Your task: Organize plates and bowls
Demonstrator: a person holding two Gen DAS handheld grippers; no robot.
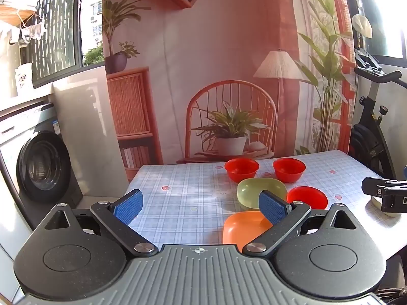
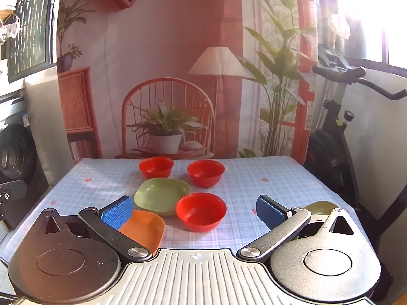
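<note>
Three red bowls stand on the checked tablecloth: two at the back (image 2: 156,166) (image 2: 205,172) and one nearer (image 2: 201,211). A green square plate (image 2: 161,195) lies between them, and an orange square plate (image 2: 145,228) lies at the near edge. A second green dish (image 2: 321,207) shows partly behind the right finger. My left gripper (image 1: 201,206) is open and empty above the table's near left; the orange plate (image 1: 244,226) lies by its right finger. My right gripper (image 2: 195,209) is open and empty, above the near edge.
The table (image 2: 267,190) stands against a printed backdrop. A washing machine (image 1: 43,165) is to the left and an exercise bike (image 2: 338,137) to the right. The other gripper's body shows at the left wrist view's right edge (image 1: 386,193).
</note>
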